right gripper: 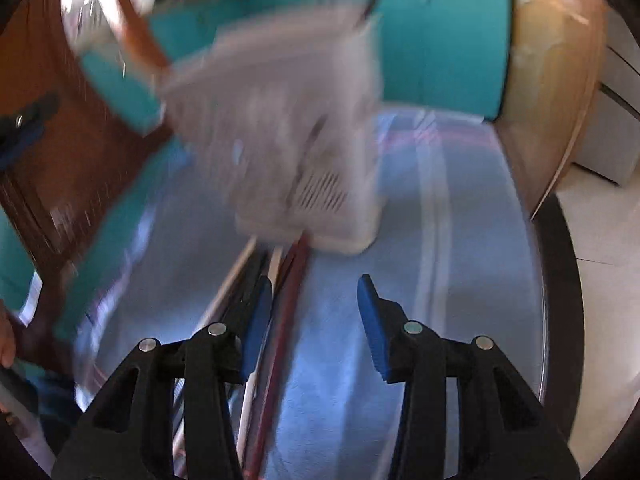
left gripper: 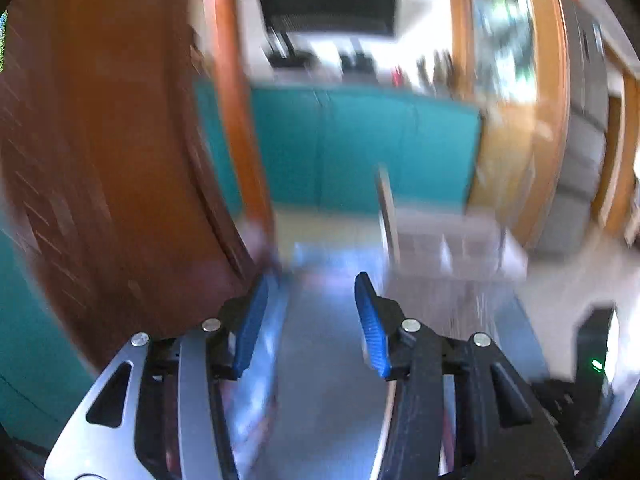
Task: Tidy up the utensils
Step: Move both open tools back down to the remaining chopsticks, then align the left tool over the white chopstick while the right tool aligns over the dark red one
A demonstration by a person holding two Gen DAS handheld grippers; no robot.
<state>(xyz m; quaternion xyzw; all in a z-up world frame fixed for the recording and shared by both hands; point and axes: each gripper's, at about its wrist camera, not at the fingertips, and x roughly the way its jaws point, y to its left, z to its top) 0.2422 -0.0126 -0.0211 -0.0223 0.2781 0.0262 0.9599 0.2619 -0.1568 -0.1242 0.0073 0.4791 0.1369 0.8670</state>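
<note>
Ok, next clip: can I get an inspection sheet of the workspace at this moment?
Surface: glossy blue-grey tabletop, views motion-blurred.
Job's things: white slotted utensil caddy standing on it; long thin utensils lying in front, type unclear.
Clutter: nothing seen.
Grippers: left tongs open, empty; right tongs open, nothing held.
Cables: nothing seen.
Surroundings: teal chair backs, brown wooden door.

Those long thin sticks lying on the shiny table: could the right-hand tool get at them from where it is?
Probably yes. The right gripper has its jaws apart and empty, and the sticks lie just ahead by its left pad, with nothing over them. The white basket sits farther back. Blur hides detail.
</note>
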